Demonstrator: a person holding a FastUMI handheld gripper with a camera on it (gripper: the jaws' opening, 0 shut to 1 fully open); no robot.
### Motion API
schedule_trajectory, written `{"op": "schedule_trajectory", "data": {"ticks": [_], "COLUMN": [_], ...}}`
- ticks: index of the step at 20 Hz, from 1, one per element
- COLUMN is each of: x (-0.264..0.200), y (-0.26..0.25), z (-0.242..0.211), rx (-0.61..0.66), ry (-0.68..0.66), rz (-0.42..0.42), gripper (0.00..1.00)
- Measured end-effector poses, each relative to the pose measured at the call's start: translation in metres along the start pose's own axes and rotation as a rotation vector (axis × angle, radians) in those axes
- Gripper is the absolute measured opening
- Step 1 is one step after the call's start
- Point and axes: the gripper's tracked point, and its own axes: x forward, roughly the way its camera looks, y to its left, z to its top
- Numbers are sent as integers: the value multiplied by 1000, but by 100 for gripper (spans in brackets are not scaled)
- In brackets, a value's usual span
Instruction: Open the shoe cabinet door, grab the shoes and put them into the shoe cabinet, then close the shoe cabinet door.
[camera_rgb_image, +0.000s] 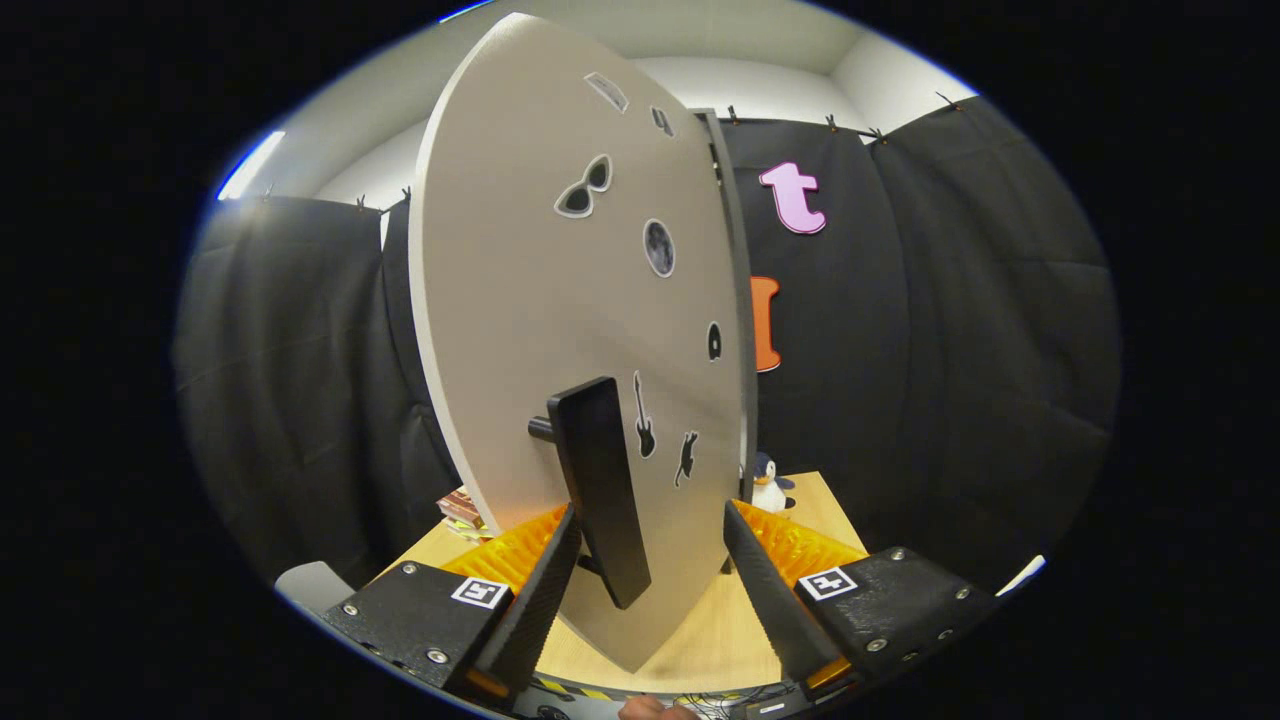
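Observation:
The shoe cabinet's pale grey door (540, 300) stands swung out towards me, seen at a slant, with several small black stickers on it. Its hinge side meets the cabinet's front edge (738, 300). A black bar handle (600, 490) sticks out from the door on a short peg. My gripper (650, 512) is open around the handle. The bar lies between the fingers, close against the left finger (545, 590), while the right finger (765, 590) stands well apart from it.
The cabinet stands on a light wooden table (700, 630). A small penguin plush (768, 485) sits by the cabinet's base on the right. A low stack of flat items (462, 510) lies behind the door on the left. Black cloth walls surround the table.

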Motion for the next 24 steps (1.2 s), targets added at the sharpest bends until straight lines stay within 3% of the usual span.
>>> {"op": "schedule_trajectory", "data": {"ticks": [15,24], "x": [115,152], "y": [130,139], "z": [-7,1], "rx": [-9,-2], "ry": [25,15], "rz": [-44,-35], "gripper": [92,91]}}
